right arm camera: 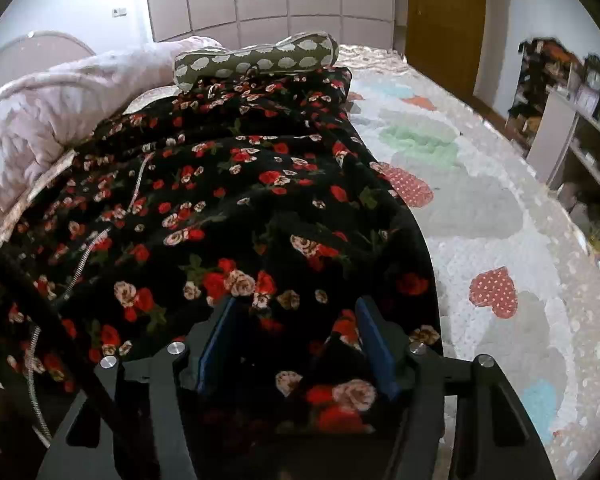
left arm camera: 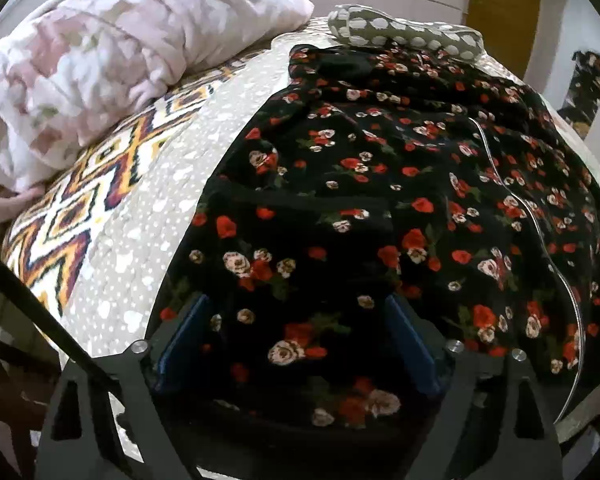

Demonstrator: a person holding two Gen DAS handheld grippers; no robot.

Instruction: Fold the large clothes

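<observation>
A large black garment [left arm camera: 380, 160] printed with red and cream roses lies spread over the bed, with a silver zipper [left arm camera: 496, 168] running down its right part. My left gripper [left arm camera: 300, 340] is low over the garment's near end. Its blue pads [left arm camera: 188, 340] stand wide apart, and flat cloth lies between them, unpinched. In the right wrist view the same garment [right arm camera: 240, 200] fills the left and middle, and its right edge falls along the quilt. My right gripper [right arm camera: 298, 340] is open over the near right corner, where rumpled cloth rises between its pads [right arm camera: 376, 344].
The bed's quilt [right arm camera: 480, 200] with heart patches extends to the right of the garment, and a zigzag-patterned part [left arm camera: 80, 220] lies to its left. A pink blanket [left arm camera: 92, 64] is heaped at the far left. A dotted pillow [right arm camera: 260, 60] lies beyond the garment. Shelves [right arm camera: 572, 120] stand at the right wall.
</observation>
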